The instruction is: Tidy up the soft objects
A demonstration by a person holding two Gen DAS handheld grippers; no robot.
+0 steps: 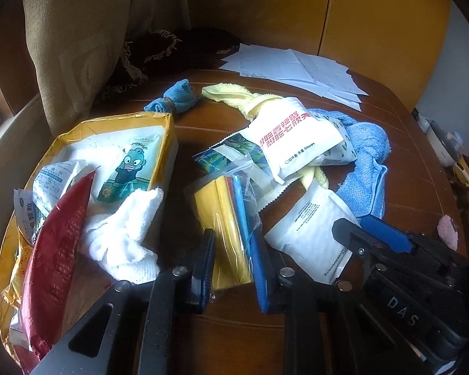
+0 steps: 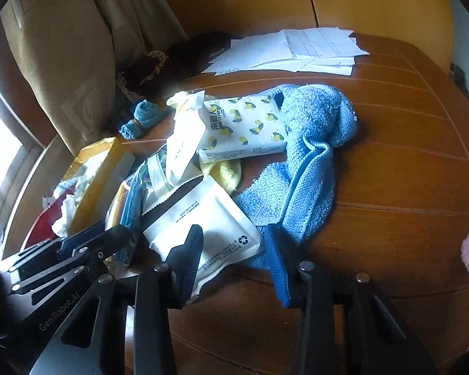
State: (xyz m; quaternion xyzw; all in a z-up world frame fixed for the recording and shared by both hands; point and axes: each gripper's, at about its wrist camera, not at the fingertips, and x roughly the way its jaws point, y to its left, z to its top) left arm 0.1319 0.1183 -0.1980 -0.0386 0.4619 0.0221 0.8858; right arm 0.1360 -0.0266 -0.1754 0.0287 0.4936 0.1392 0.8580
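At lower centre of the left wrist view, the left gripper (image 1: 233,262) tilts steeply down, its jaws narrowed onto a clear plastic bag of yellow and blue sheets (image 1: 226,218) – beside the yellow cardboard box (image 1: 168,143). The right gripper (image 2: 234,262), also pitched down, straddles a white paper sachet (image 2: 209,228) at lower centre, half open; contact unclear.

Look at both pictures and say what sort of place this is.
Probably a room in a home: a wooden table with loose papers on it, a curtain by a bright window, and towels and packets strewn about.
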